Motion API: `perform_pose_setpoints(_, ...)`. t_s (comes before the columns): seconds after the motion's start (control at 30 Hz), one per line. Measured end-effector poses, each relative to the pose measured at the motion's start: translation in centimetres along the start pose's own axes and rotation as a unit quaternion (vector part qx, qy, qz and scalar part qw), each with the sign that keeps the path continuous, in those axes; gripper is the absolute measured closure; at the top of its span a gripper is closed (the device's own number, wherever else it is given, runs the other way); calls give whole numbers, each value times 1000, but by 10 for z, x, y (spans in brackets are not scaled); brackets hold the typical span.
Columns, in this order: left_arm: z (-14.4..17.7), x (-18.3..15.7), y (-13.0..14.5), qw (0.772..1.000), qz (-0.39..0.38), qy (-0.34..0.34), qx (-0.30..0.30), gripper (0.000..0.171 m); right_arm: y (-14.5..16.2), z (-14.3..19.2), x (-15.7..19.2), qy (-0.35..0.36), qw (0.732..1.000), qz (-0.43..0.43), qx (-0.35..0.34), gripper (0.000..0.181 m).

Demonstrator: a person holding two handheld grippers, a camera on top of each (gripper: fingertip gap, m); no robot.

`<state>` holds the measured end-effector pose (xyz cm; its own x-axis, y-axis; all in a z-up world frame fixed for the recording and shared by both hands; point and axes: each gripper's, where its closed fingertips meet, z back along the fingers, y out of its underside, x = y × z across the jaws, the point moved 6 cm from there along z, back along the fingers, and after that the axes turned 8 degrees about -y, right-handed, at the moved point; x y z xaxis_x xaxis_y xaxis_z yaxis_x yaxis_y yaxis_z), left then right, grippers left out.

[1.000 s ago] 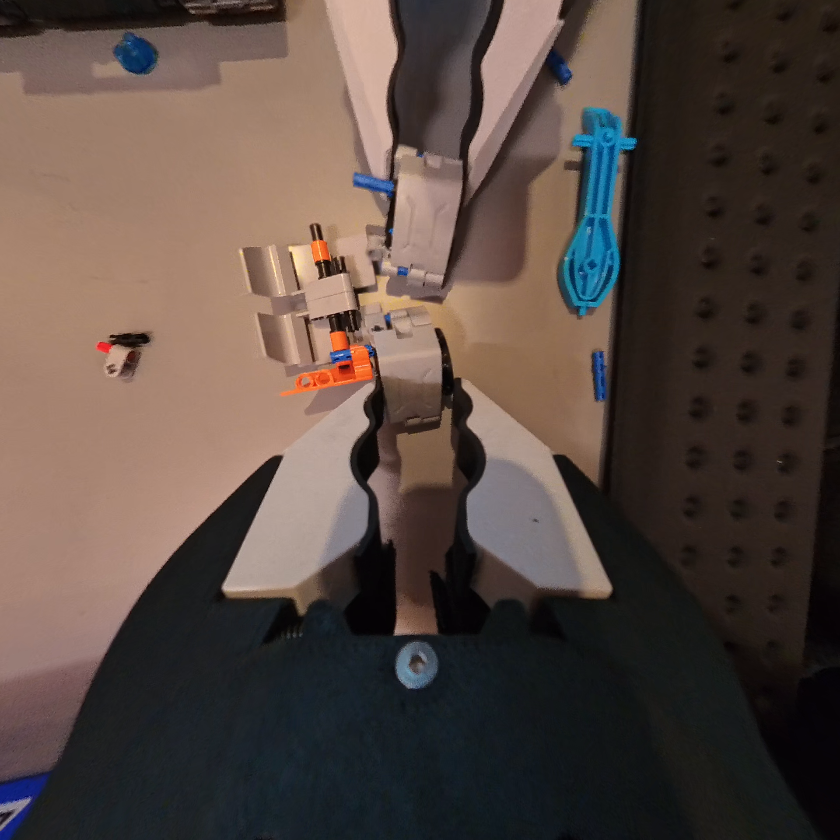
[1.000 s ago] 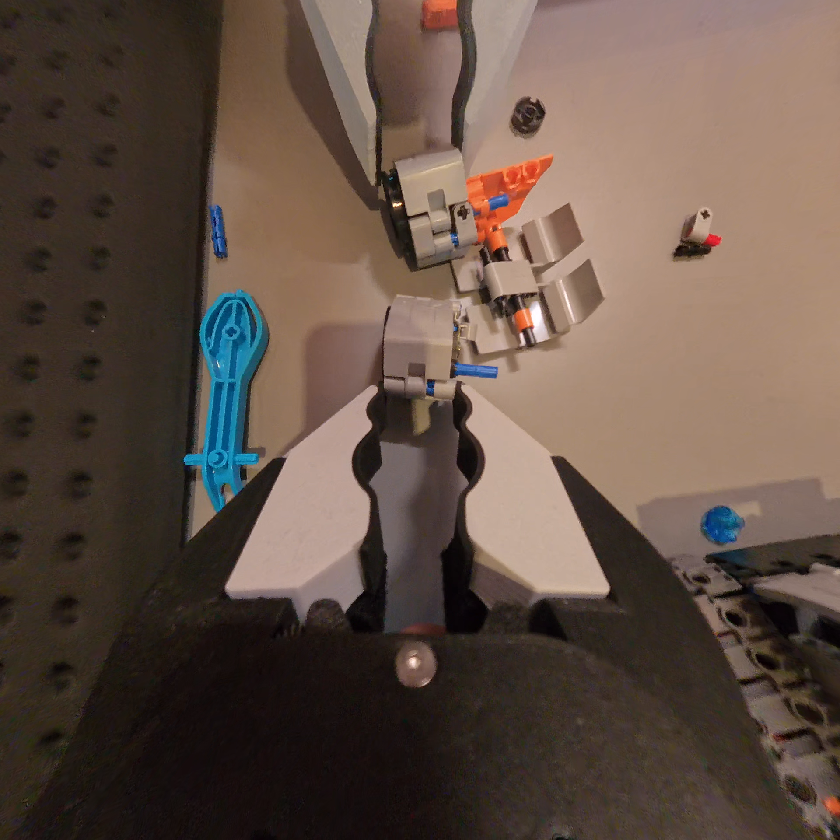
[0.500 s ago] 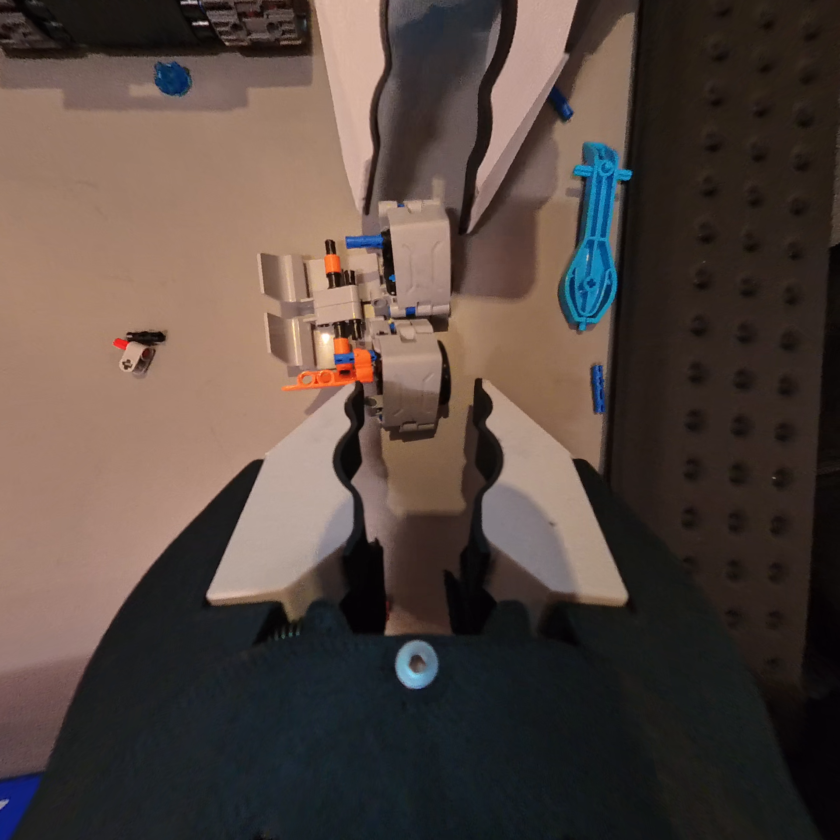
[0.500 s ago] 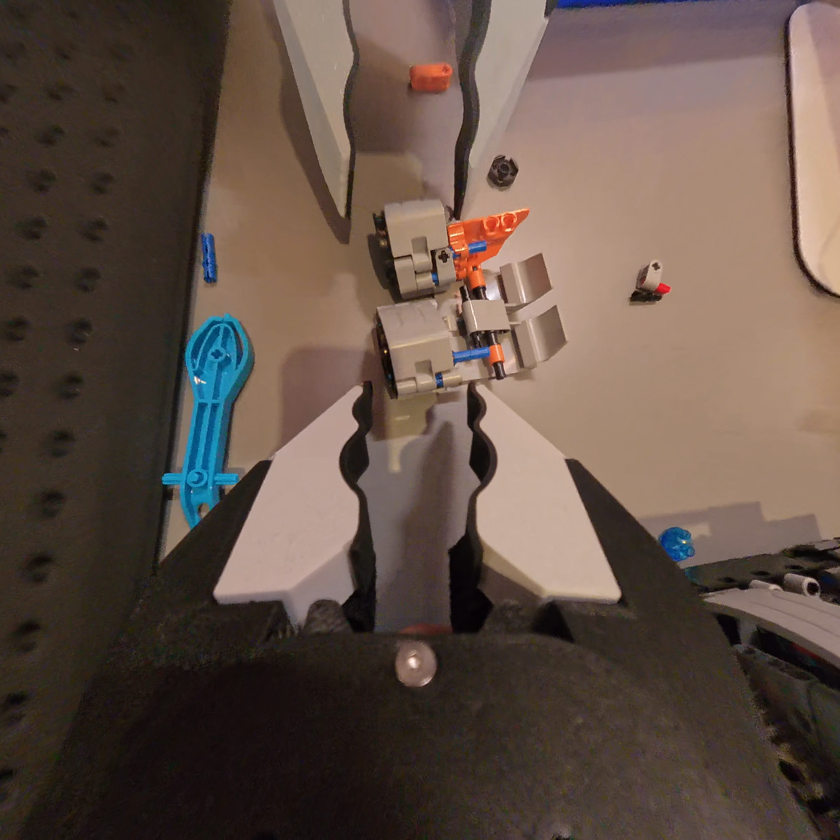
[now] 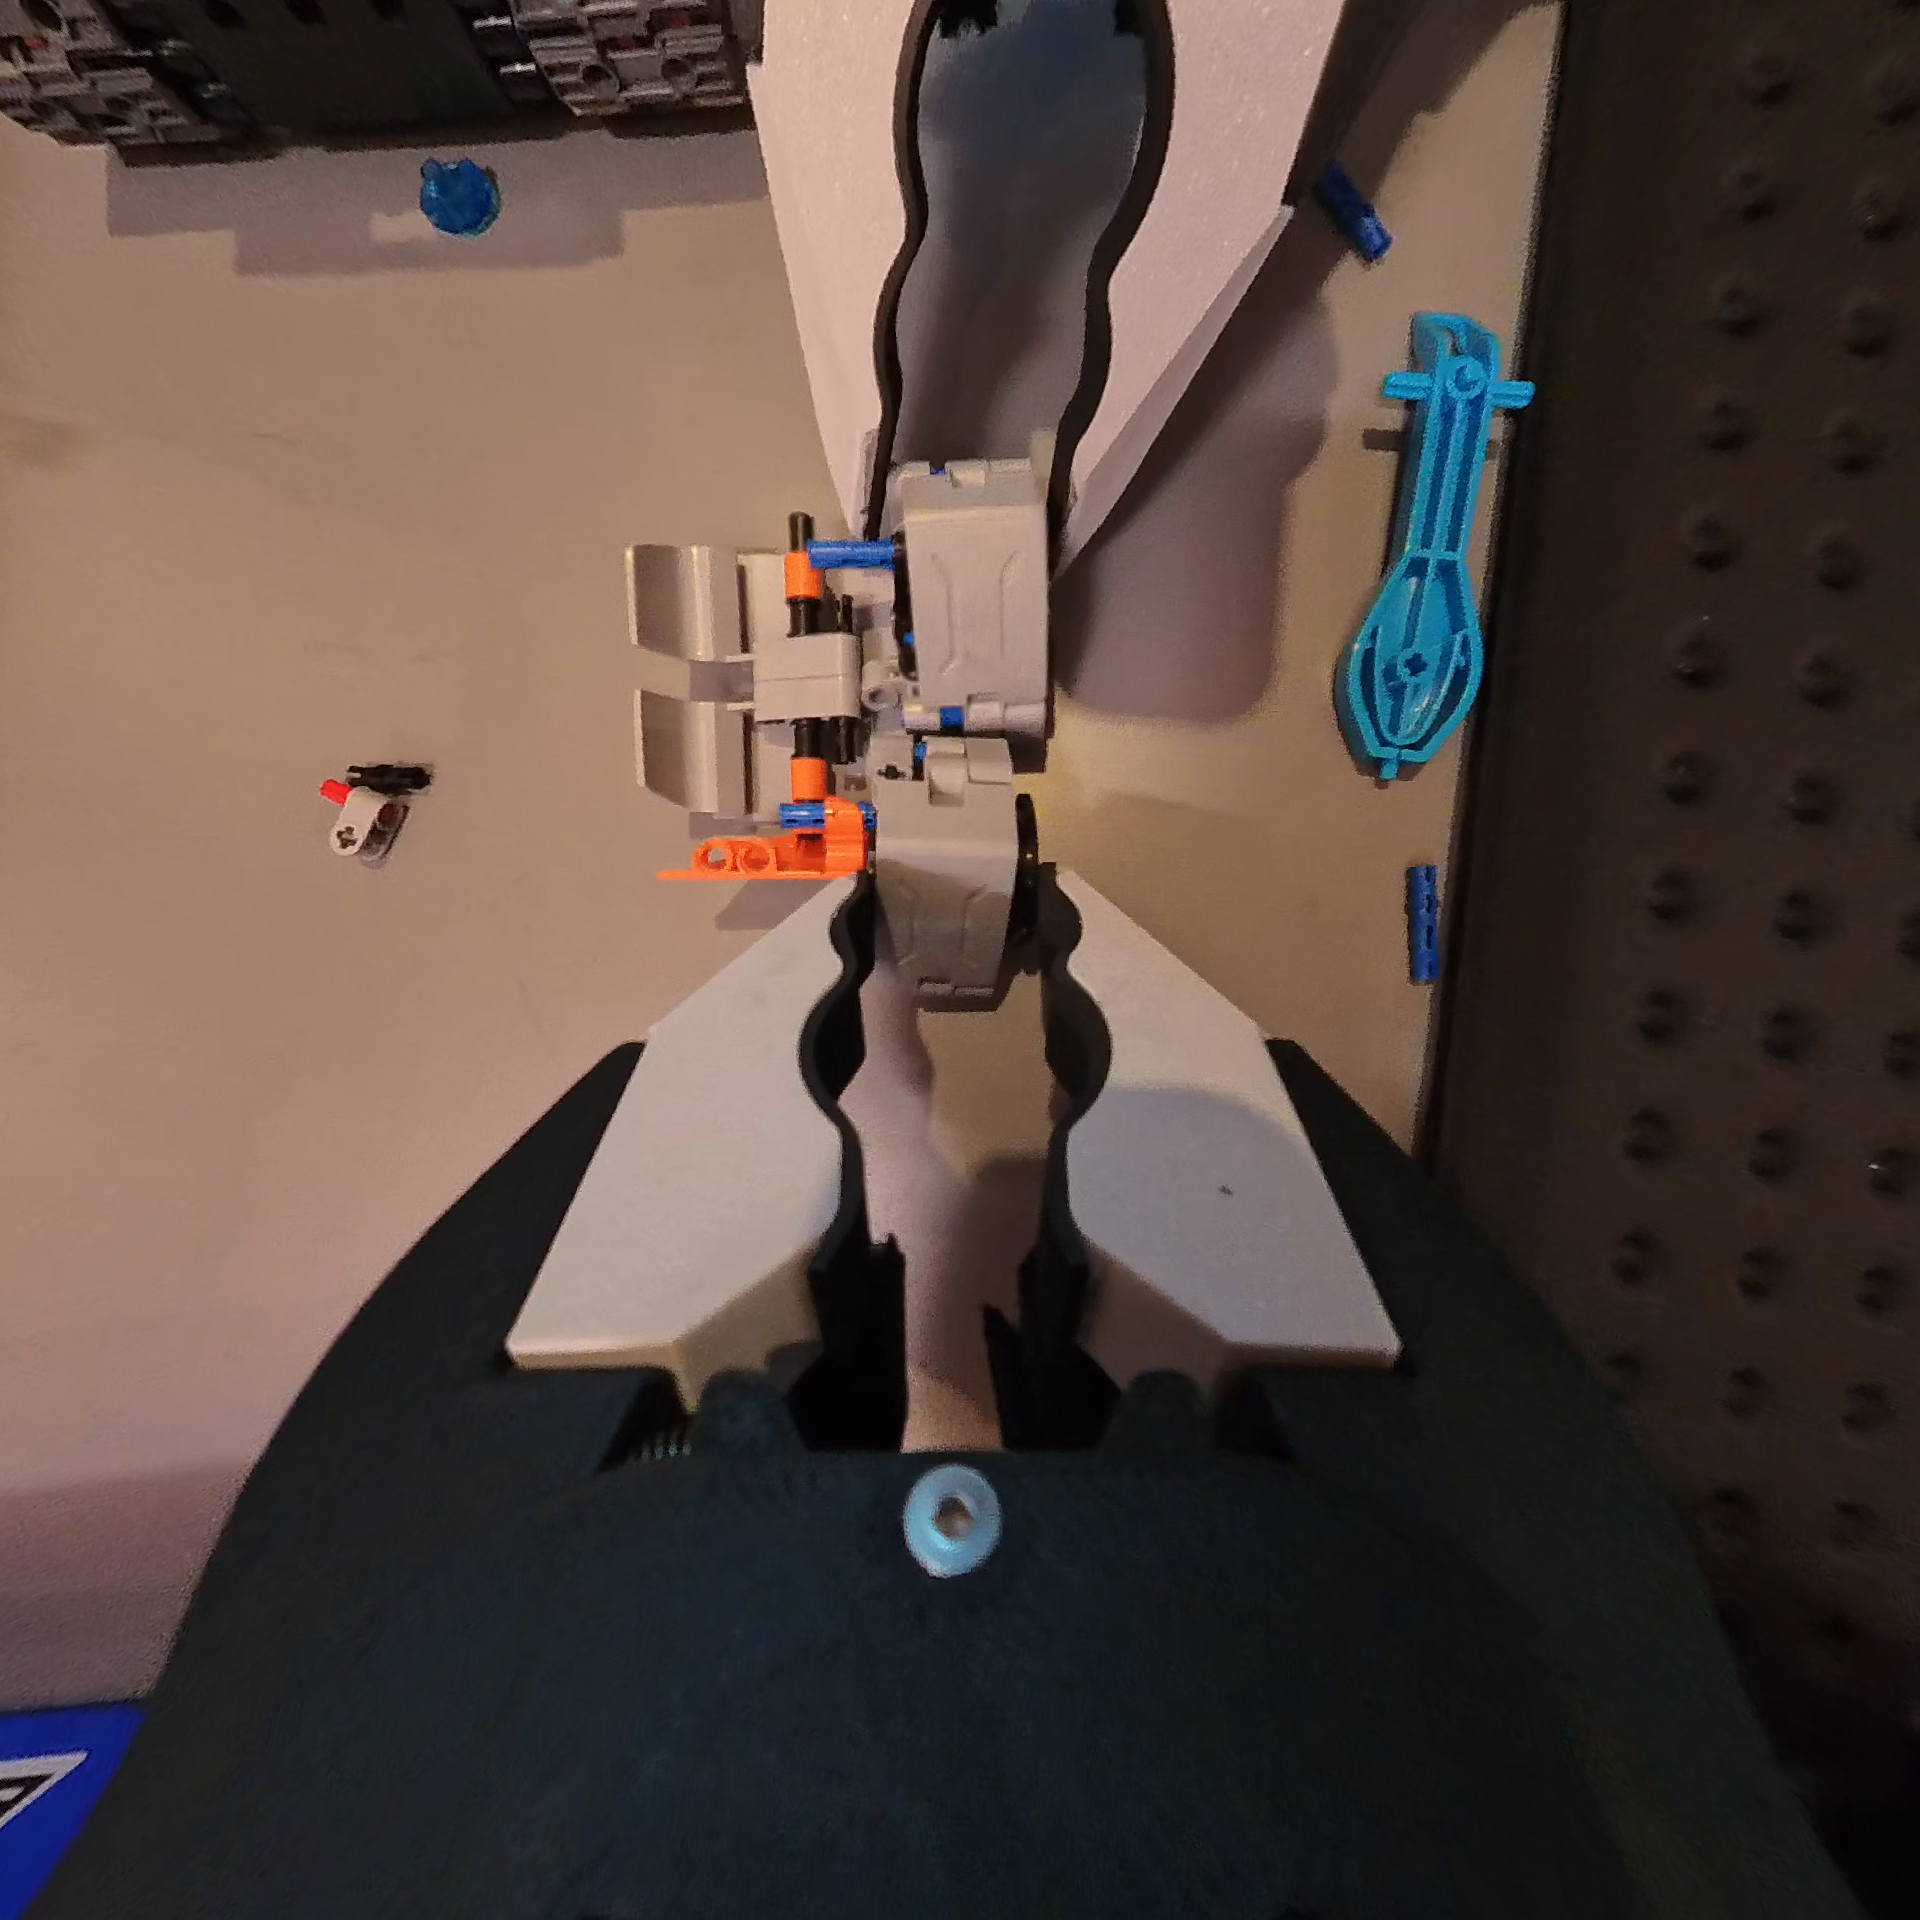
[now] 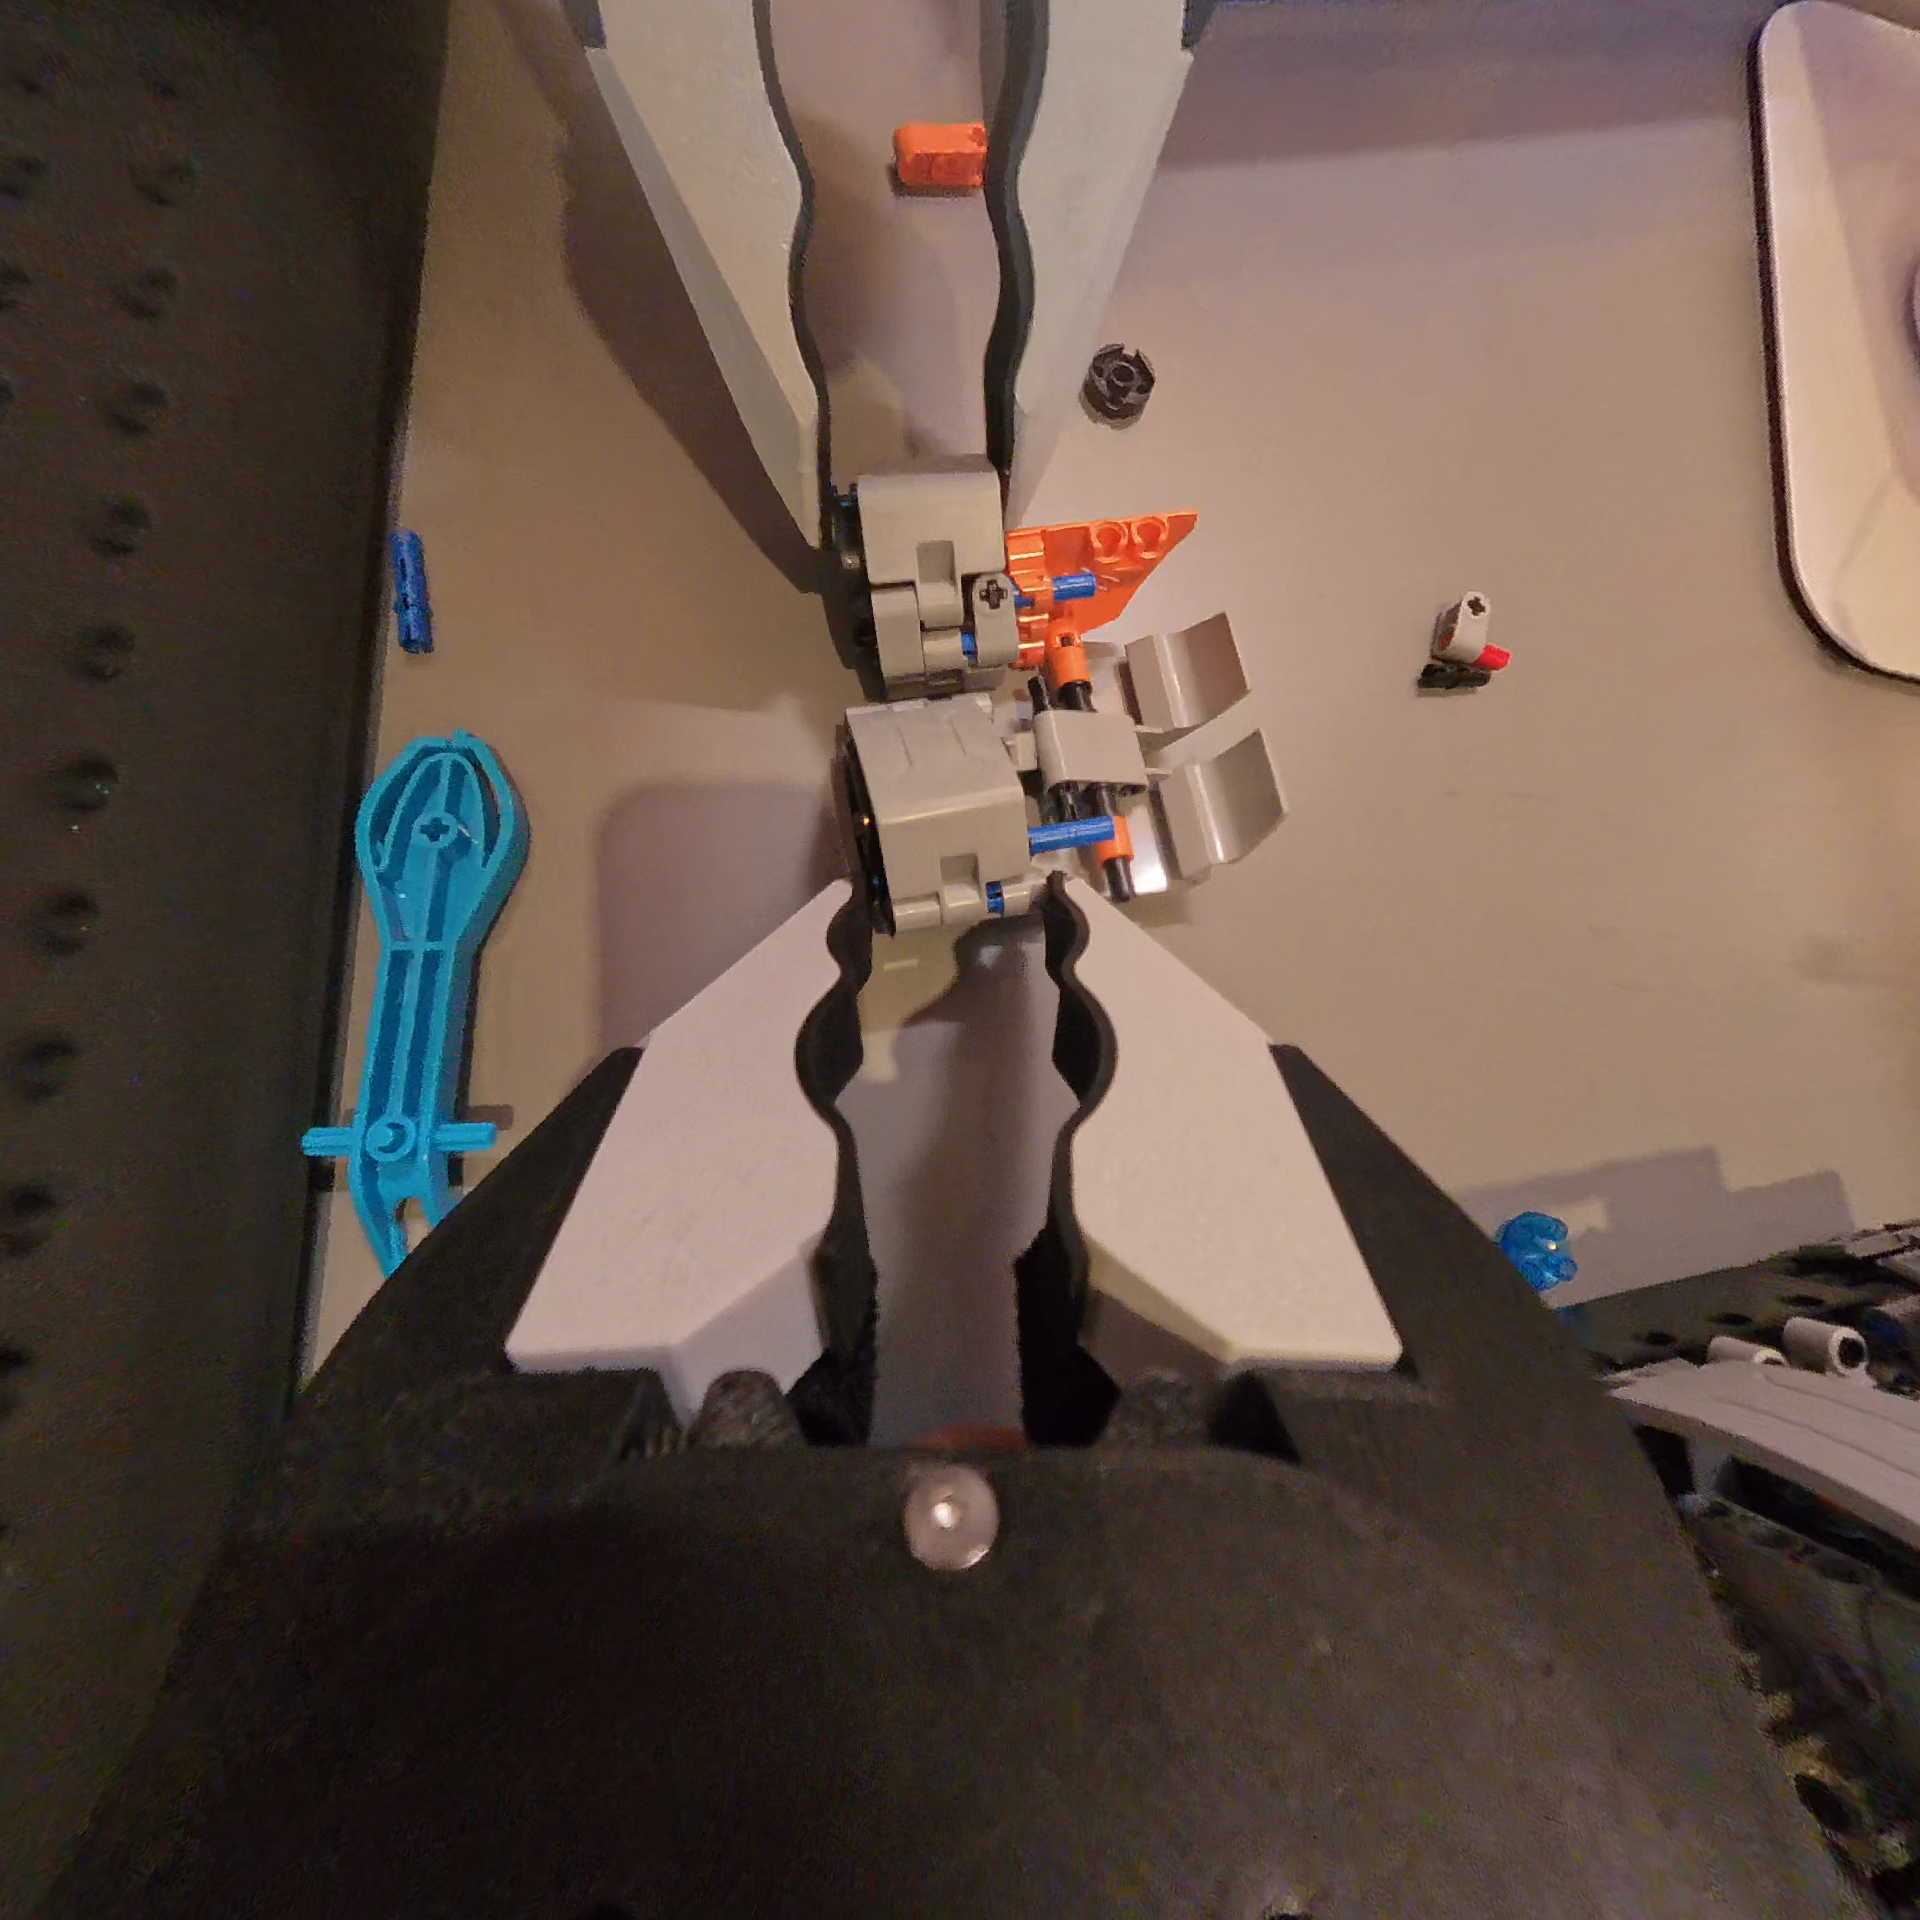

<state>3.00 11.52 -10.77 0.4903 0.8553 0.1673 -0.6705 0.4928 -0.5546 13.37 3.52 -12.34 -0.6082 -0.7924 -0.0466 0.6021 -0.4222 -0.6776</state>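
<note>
My left gripper (image 5: 953,889) is clenched on the grey block with the black disc (image 5: 945,940); both fingertips press its sides. My right gripper (image 6: 954,902) faces it from the other side and grasps the end of the grey block with the blue pin (image 6: 935,800). The two blocks lie side by side and touch each other, low over the beige surface (image 5: 260,520). I cannot tell if they are locked together or only pressed together. Beside them, on the same small build, are a black rod with orange rings (image 5: 802,665), two curved grey panels (image 5: 686,665) and an orange wedge (image 5: 769,857).

Loose pieces lie around, all well apart from the build: a light blue tool (image 5: 1418,582) and a short blue pin (image 5: 1421,923) near the dark studded mat (image 5: 1714,935), a clear blue round piece (image 5: 458,195), a small grey, red and black part (image 5: 369,805), a black round piece (image 6: 1118,381) and a small orange piece (image 6: 938,154). A dark brick model (image 5: 312,73) stands at the edge. Nothing lies between my grippers except the build.
</note>
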Motion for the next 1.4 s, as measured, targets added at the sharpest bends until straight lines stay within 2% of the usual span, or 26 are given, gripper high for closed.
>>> perform_pose_setpoints(0.4, 0, 3, 1, 1000, 23, 13, -10, 143, 6, 1, -7, -7, 999, -27, -27, 151)
perform_pose_setpoints(0.5, 1, 1, 4, 1000, 25, 14, -6, 130, 6, 1, -8, -1, 999, -26, -27, 151)
perform_pose_setpoints(0.7, 2, -4, 9, 1000, 27, -12, -3, 114, 6, 2, -8, 2, 999, -23, -25, 151)
perform_pose_setpoints(1.0, 10, 1, 22, 998, 44, -49, 6, 99, 8, 3, -9, 0, 999, -27, -24, 151)
perform_pose_setpoints(1.2, 14, 5, 24, 997, 59, -57, -8, 106, 8, 4, -8, 1, 1000, -22, -21, 151)
perform_pose_setpoints(1.4, -1, 3, 21, 997, 50, -53, 22, 122, 8, 4, -8, 1, 999, -23, -22, 151)
